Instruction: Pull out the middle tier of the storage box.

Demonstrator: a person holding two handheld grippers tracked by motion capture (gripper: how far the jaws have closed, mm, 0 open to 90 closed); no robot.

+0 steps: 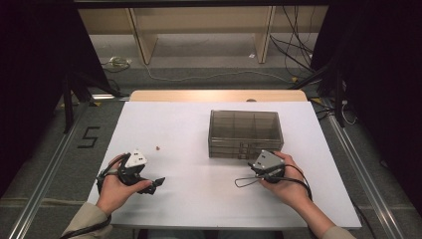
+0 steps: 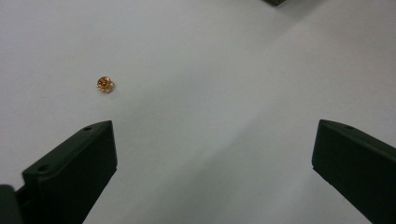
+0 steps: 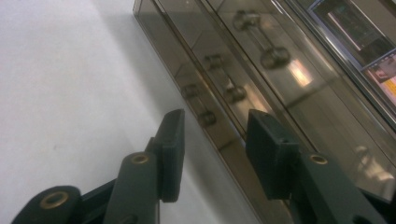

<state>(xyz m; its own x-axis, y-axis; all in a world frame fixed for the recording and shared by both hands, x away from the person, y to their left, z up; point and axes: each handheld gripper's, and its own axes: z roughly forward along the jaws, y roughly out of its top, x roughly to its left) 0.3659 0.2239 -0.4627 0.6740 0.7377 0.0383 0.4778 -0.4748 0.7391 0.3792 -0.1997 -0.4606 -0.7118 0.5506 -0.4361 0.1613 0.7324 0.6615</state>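
Observation:
A smoky see-through drawer box (image 1: 244, 130) stands right of the table's middle. My right gripper (image 1: 260, 160) is held against its front face. In the right gripper view the right gripper (image 3: 215, 127) is part open, its jaws either side of a small drawer handle (image 3: 205, 116) without pressing on it. A tiny copper-coloured piece (image 1: 158, 148) lies on the white sheet. My left gripper (image 1: 152, 185) rests near the table's front left, pointing right. In the left gripper view the left gripper (image 2: 215, 158) stands wide open with nothing between its jaws, and the copper piece (image 2: 105, 84) lies ahead to the left.
The white sheet (image 1: 199, 189) covers a wooden table (image 1: 219, 95). A corner of the box (image 2: 276, 2) shows at the top of the left gripper view. Cables and shelf legs lie on the floor beyond the far edge.

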